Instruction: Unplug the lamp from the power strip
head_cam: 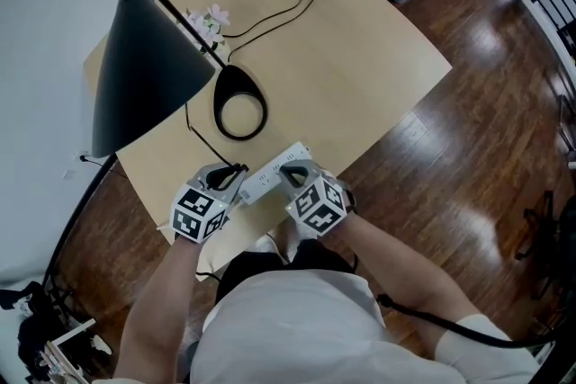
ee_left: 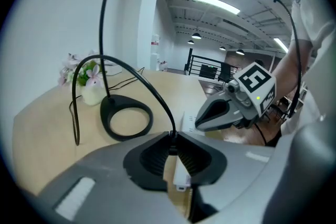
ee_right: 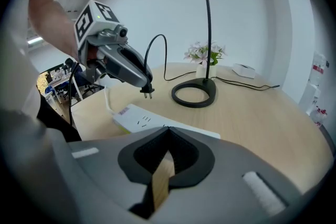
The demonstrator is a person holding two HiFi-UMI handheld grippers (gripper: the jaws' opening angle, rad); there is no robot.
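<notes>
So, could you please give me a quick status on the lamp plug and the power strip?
Left claw shut on plug. Plug out, prongs clear above power strip. Right claw shut, empty, tips at the strip. Nothing in the way.

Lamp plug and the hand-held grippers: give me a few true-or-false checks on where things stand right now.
1. The plug is out of the power strip, prongs bare. True.
2. The left hand-held gripper is open and empty. False: it is shut on the plug.
3. The right hand-held gripper has its jaws together over the power strip. True.
4. The lamp base sits on the floor. False: it stands on the table, near the flowers.
</notes>
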